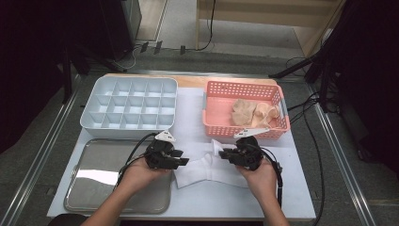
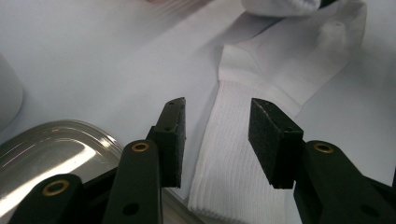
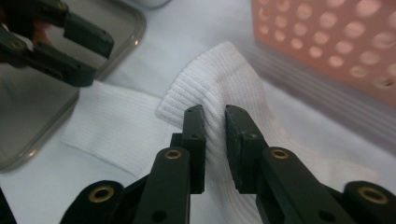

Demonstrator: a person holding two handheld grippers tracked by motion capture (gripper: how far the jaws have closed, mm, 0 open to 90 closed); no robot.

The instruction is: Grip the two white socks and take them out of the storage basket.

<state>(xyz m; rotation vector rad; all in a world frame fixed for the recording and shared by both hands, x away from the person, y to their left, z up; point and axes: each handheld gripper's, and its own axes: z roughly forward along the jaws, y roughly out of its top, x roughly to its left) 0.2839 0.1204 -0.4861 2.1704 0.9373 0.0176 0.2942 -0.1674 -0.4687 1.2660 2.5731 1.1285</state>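
Observation:
A white ribbed sock (image 1: 207, 173) lies flat on the white mat between my two hands. A second white sock's cuff (image 3: 210, 79) is bunched up in a fold on top of it. My right gripper (image 3: 215, 114) is shut on that raised fold, and the ribbed fabric fills the narrow gap between its pads. In the high view the right gripper (image 1: 223, 153) points left, just in front of the pink basket. My left gripper (image 2: 217, 126) stands open over the flat sock's cuff edge (image 2: 233, 163), with nothing pinched. From above, the left gripper (image 1: 183, 158) points right at the sock's left end.
A steel tray (image 1: 94, 188) lies at the front left, its rim right by the left jaws. A white compartment box (image 1: 129, 106) stands behind it. The pink perforated basket (image 1: 244, 127) at the back right holds beige socks (image 1: 251, 113).

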